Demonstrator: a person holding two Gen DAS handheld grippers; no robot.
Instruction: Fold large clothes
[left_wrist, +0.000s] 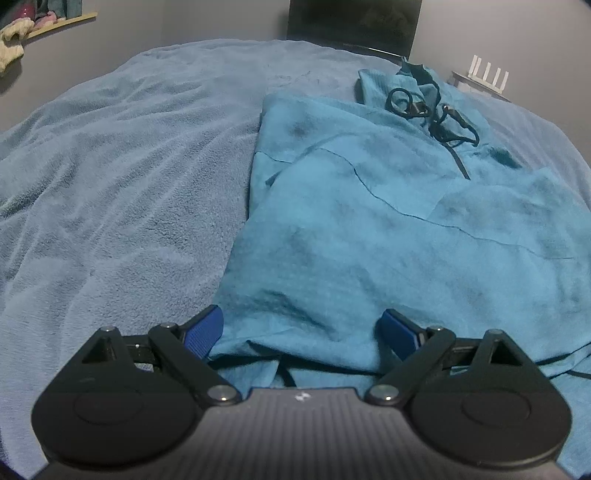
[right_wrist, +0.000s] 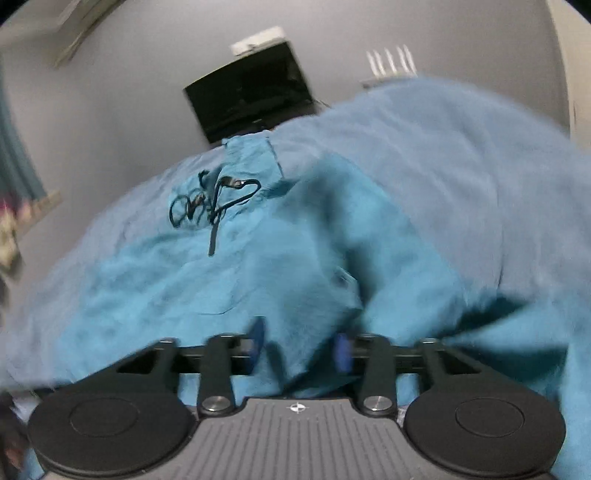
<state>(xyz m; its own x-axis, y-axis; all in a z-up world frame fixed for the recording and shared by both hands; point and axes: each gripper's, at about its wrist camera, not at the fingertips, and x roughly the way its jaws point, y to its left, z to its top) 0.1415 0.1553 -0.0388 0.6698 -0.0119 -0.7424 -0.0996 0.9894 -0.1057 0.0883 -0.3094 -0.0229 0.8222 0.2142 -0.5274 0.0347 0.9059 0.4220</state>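
Left gripper (left_wrist: 301, 332) gapes over the teal hoodie (left_wrist: 388, 229); right gripper (right_wrist: 299, 347) pinches its fabric.

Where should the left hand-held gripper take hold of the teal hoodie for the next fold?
Probably the bottom hem of the teal hoodie, approached low from the near edge. The hem lies bunched between the open fingers of the left hand-held gripper, so the fabric offers a raised fold to pinch. The far end holds the hood and drawstrings.
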